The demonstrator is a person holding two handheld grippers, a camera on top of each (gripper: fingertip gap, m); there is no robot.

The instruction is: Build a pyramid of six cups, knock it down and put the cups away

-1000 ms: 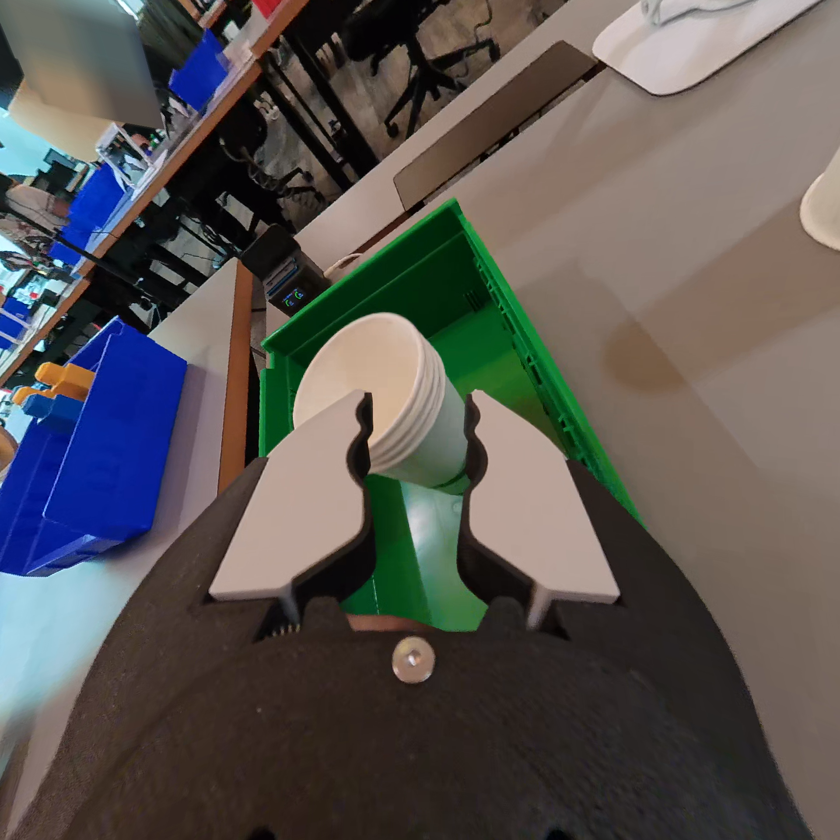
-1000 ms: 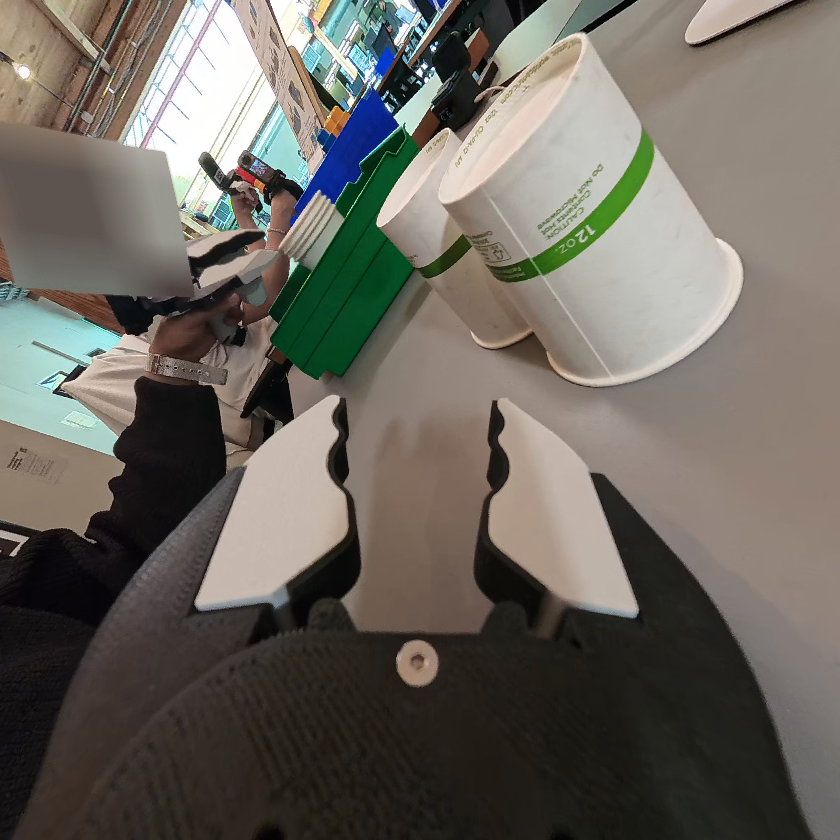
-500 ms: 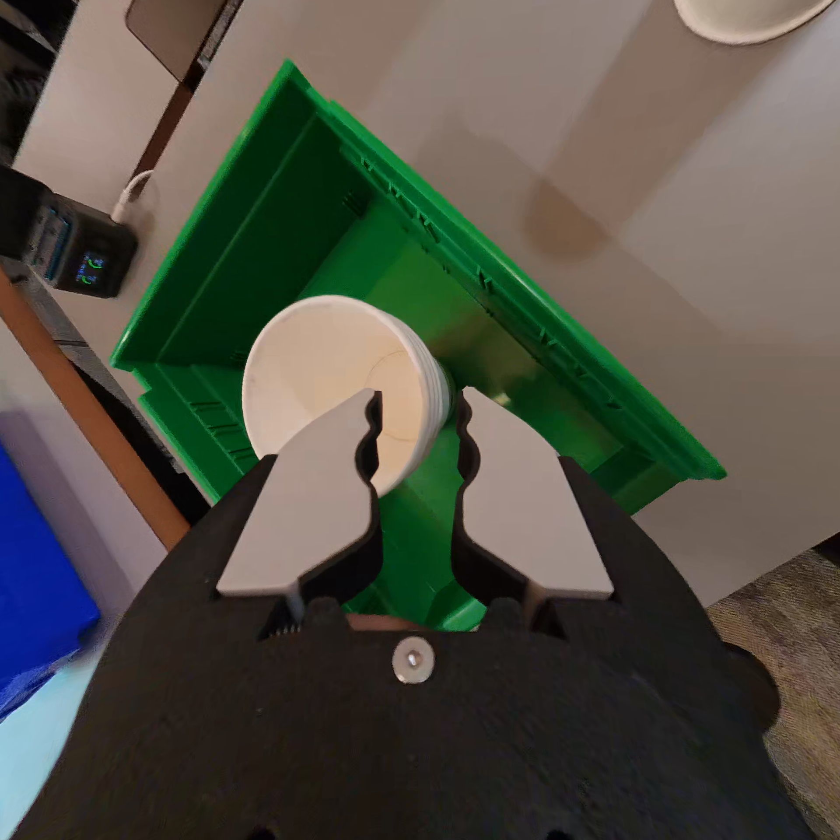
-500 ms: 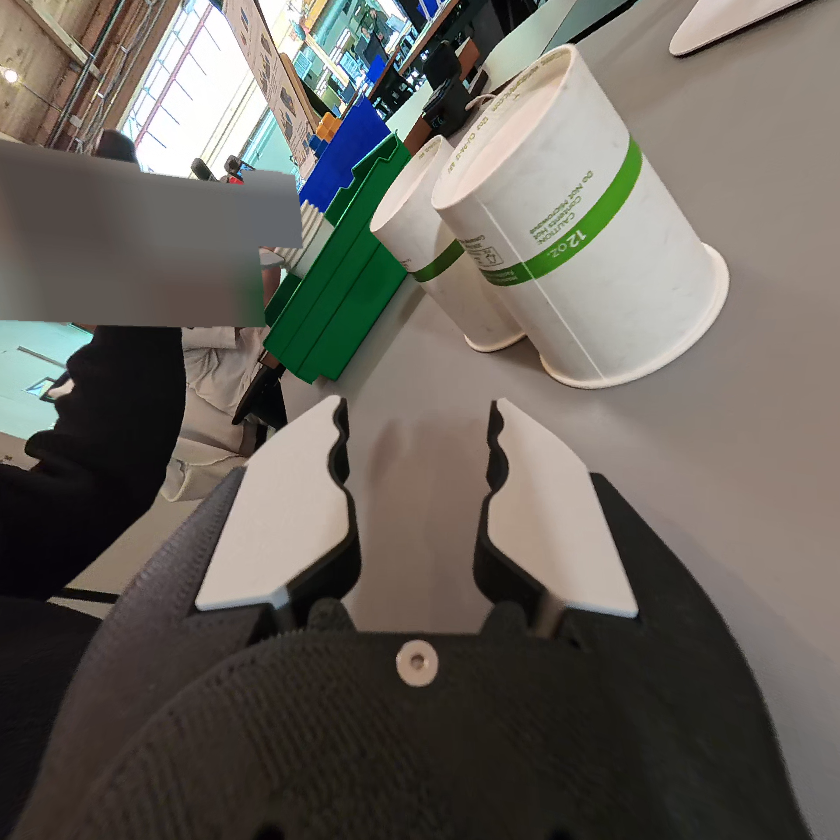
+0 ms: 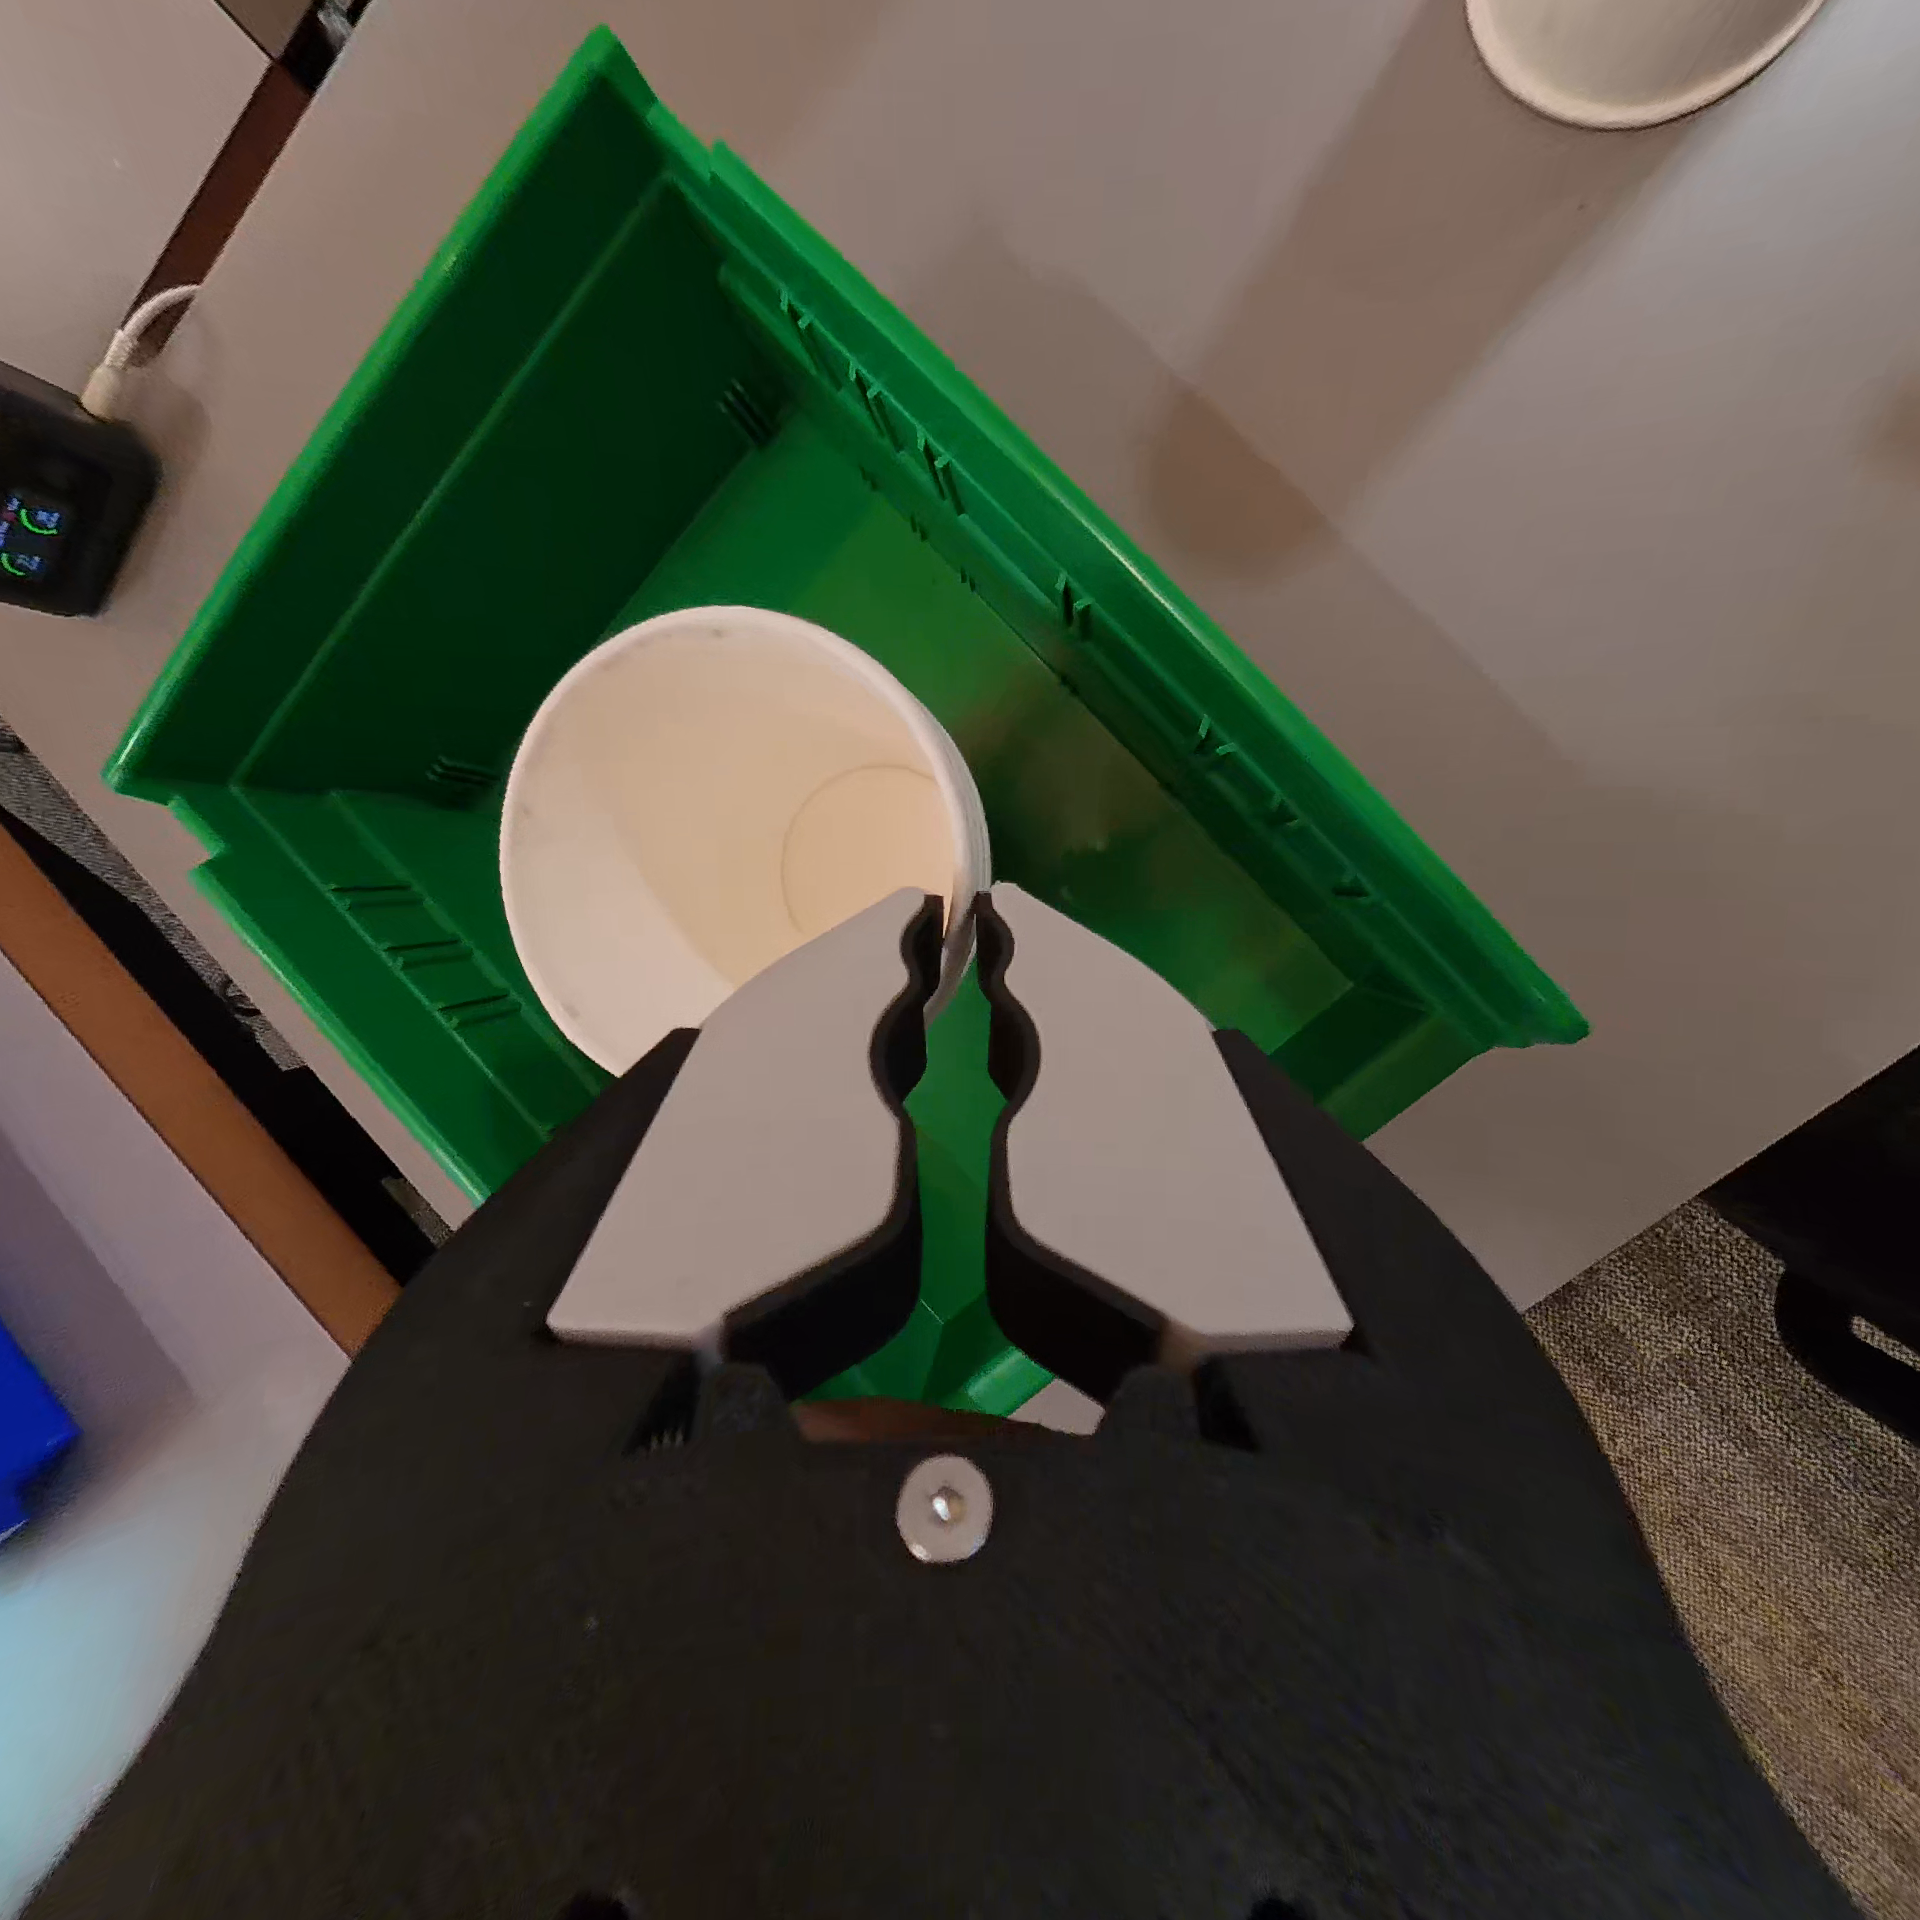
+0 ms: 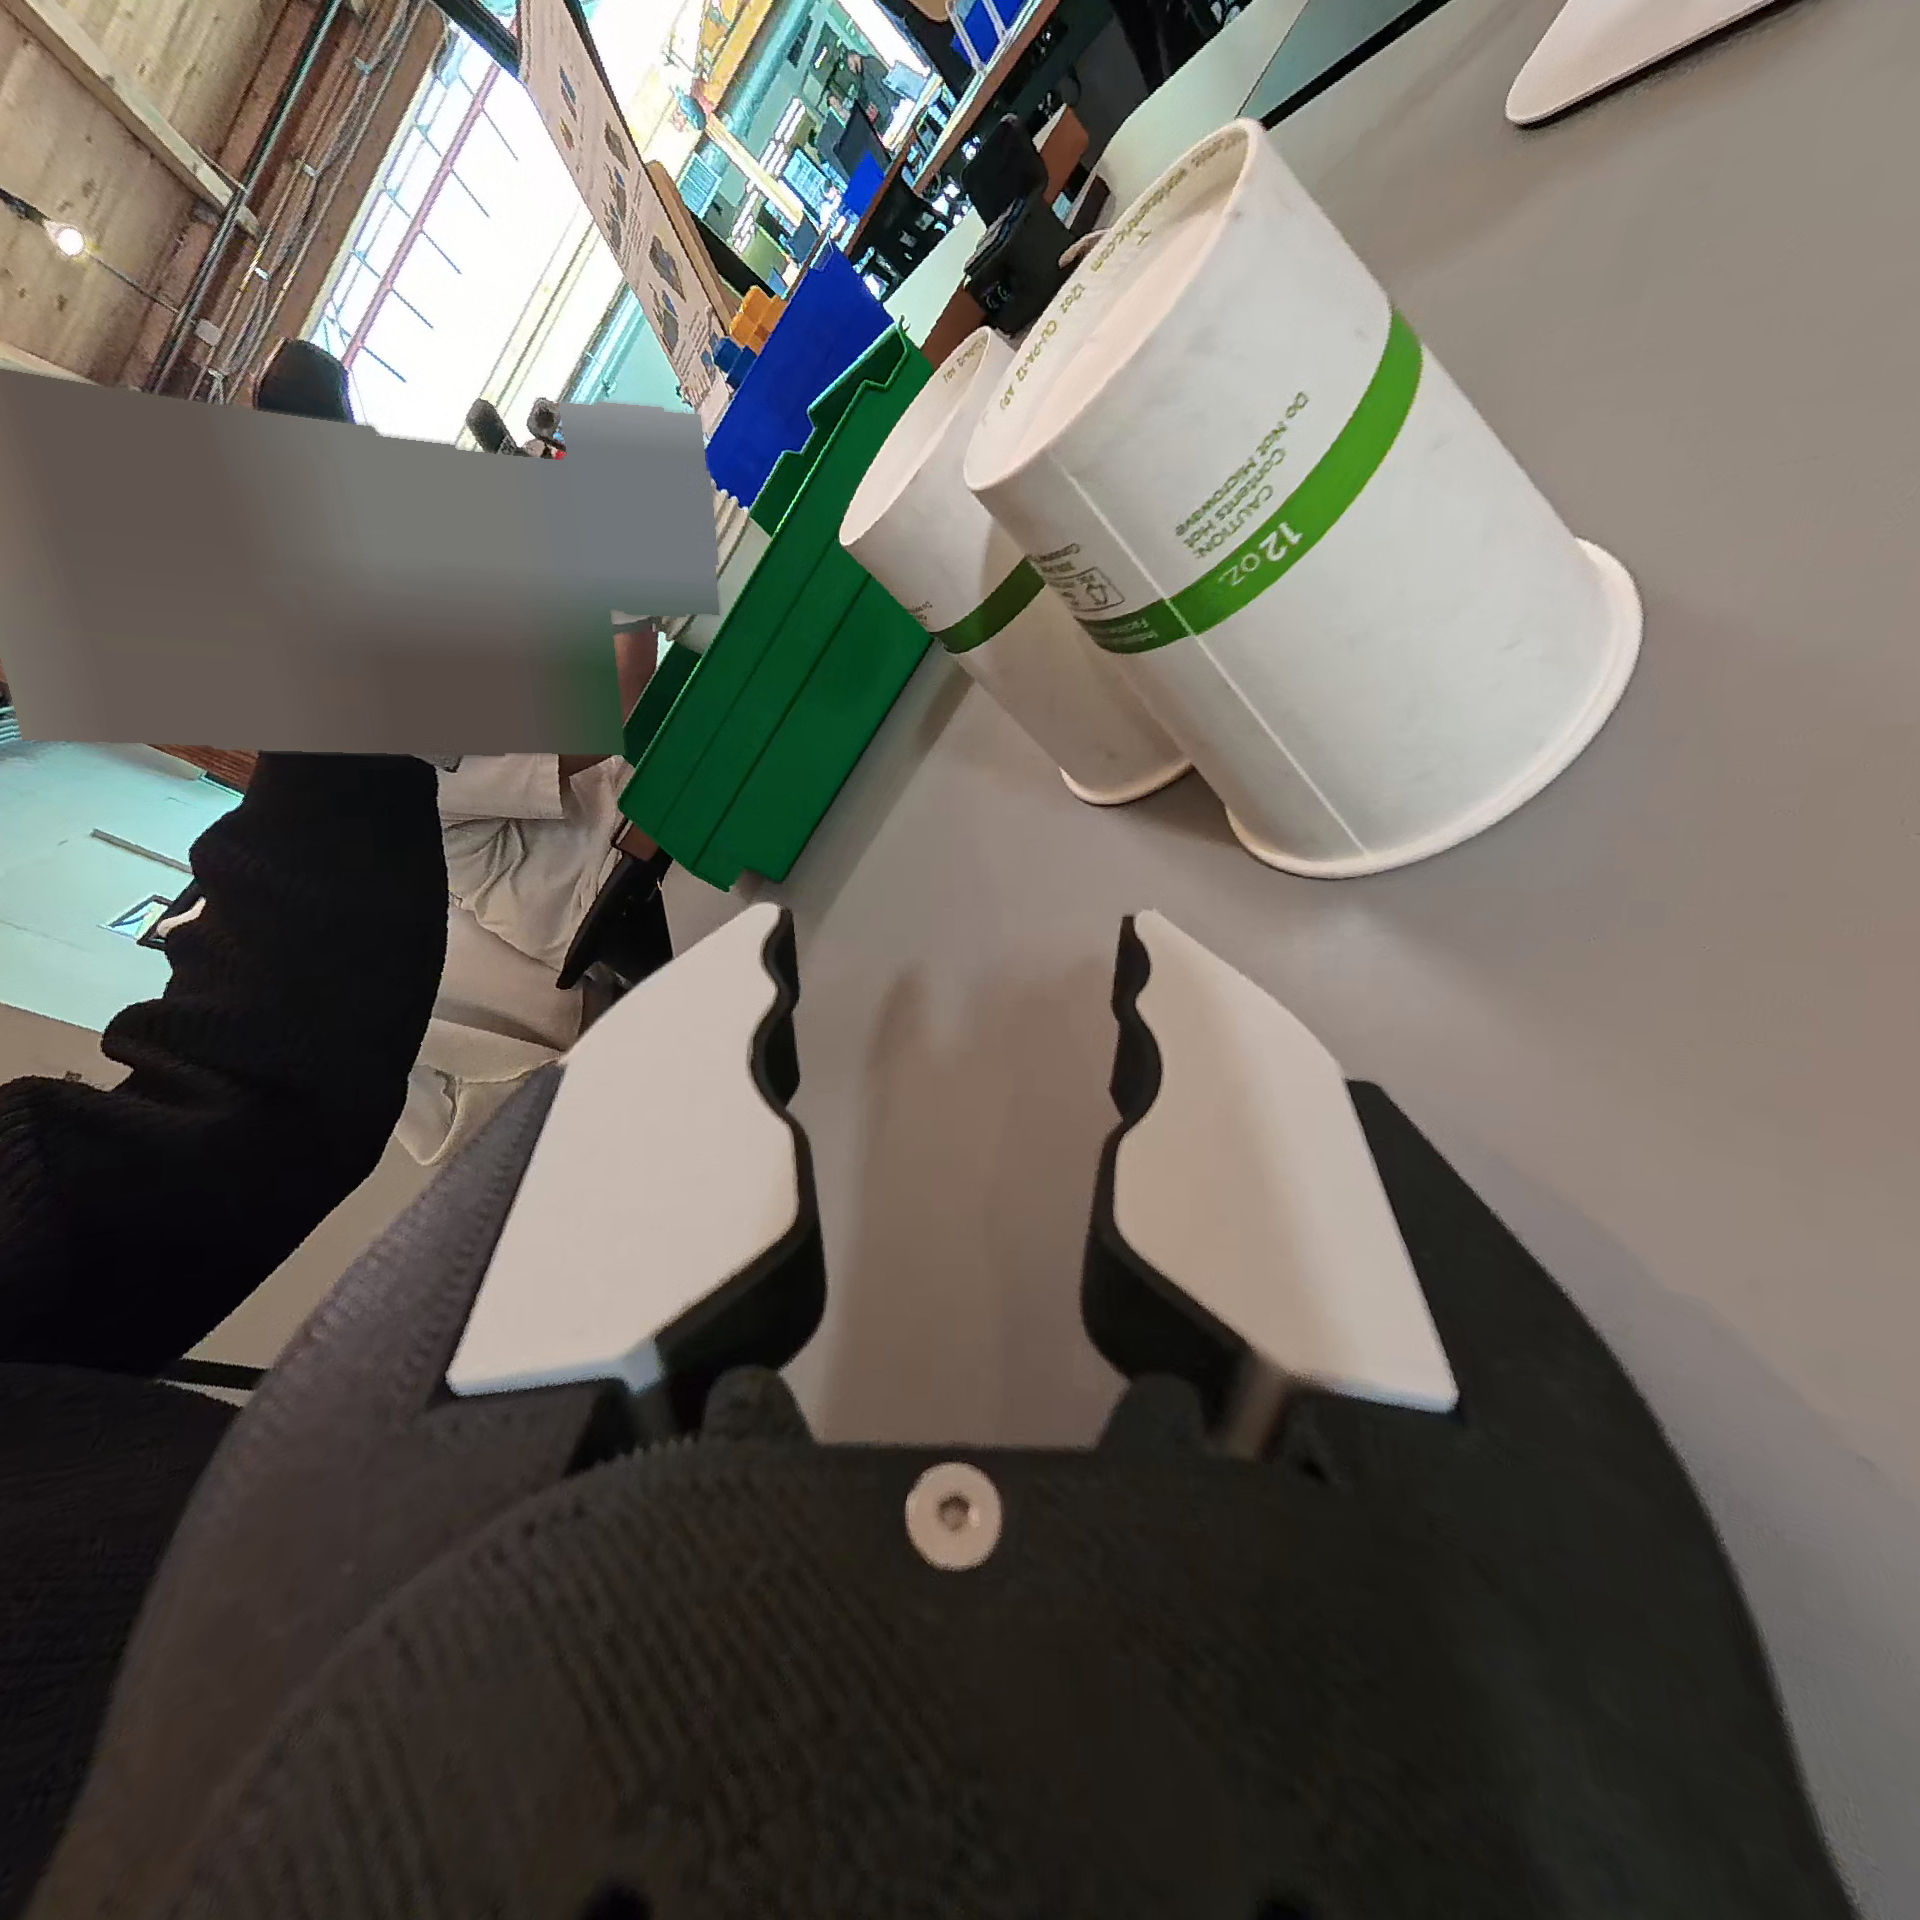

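Observation:
My left gripper [image 5: 958, 914] is shut on the rim of a stack of white paper cups [image 5: 717, 821]. One finger is inside the mouth and one outside. The stack hangs mouth-up over the inside of a green plastic bin [image 5: 582, 436], which holds nothing else that I can see. My right gripper [image 6: 956, 935] is open and empty, low over the grey table [image 6: 1558, 1039]. Two upside-down white paper cups with green bands, a near one [image 6: 1330, 582] and a far one [image 6: 997, 613], stand ahead of it to the right. The green bin also shows in the right wrist view [image 6: 790, 665], to their left.
A black device with a lit screen [image 5: 57, 499] and a white cable lies beyond the bin. Another white cup's rim [image 5: 1631, 52] is at the top right. A blue bin [image 6: 800, 384] sits behind the green one. The table edge and carpet [image 5: 1714, 1455] are lower right. A person's dark sleeve [image 6: 260, 1039] is at left.
My left gripper has swung to look down into the bin. Its fingers have narrowed from around the cup stack's body to pinching its rim. The right gripper has hardly moved.

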